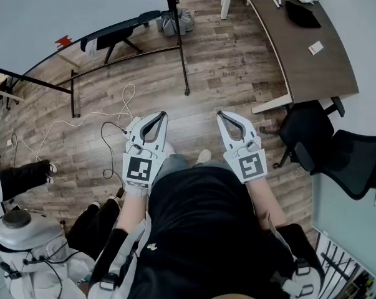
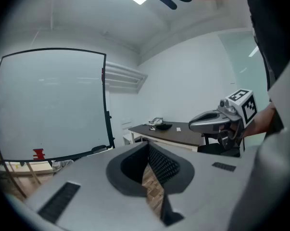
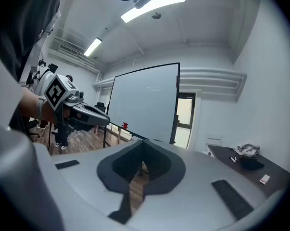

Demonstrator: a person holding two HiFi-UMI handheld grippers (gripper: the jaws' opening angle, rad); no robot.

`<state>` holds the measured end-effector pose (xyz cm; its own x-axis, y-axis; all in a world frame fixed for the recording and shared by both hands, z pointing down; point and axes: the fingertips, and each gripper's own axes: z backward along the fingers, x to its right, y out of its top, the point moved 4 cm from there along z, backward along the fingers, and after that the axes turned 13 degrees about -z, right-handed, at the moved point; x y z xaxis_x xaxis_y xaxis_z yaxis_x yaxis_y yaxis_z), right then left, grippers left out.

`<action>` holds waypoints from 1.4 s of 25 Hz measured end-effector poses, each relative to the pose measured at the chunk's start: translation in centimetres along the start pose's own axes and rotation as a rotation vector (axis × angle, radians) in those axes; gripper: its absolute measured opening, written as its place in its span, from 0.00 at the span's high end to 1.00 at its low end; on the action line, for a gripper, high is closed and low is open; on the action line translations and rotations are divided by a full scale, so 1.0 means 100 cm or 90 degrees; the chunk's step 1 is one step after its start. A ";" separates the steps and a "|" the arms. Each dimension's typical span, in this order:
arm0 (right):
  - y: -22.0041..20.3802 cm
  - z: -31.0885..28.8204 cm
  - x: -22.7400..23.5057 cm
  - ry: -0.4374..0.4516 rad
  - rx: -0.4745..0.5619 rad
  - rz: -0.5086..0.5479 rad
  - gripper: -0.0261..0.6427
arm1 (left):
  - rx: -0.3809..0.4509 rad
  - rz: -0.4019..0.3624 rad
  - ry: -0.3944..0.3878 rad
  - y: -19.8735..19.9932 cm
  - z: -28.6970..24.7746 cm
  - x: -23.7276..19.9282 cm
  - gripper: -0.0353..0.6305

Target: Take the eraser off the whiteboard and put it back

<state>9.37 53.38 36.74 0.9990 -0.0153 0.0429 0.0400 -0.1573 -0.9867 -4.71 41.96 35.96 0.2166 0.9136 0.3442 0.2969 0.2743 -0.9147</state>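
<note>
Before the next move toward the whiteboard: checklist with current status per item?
1. Left hand-held gripper empty: ok, jaws shut on nothing.
2. Right hand-held gripper empty: ok, jaws shut on nothing.
3. Jaws open for a grasp: not ok, both are closed.
4. Eraser identified: cannot tell. A red item sits low on the whiteboard, too small to confirm.
5. Board within reach: not ok, open floor lies between it and both grippers.
6. Floor path: not ok, a white cable lies ahead of the feet.

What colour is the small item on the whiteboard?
The item is red, clearest in left gripper view.
</note>
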 end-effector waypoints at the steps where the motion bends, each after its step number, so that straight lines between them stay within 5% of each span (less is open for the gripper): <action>1: 0.000 -0.006 -0.003 0.001 -0.003 0.004 0.94 | 0.001 0.003 0.003 -0.003 0.002 -0.006 0.94; 15: 0.013 -0.099 -0.046 0.008 -0.015 -0.001 0.94 | 0.002 0.029 0.013 -0.045 0.022 -0.098 0.94; 22: 0.022 -0.159 -0.078 0.009 -0.040 0.081 0.94 | 0.010 0.038 0.019 -0.074 0.037 -0.156 0.94; 35: 0.026 -0.235 -0.107 0.002 -0.068 0.111 0.92 | 0.009 0.067 0.031 -0.120 0.051 -0.228 0.94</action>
<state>-1.76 29.96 37.39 0.9905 -0.0549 -0.1264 -0.1363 -0.2553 -0.9572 -17.96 19.38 37.99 0.2910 0.9219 0.2557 0.2570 0.1821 -0.9491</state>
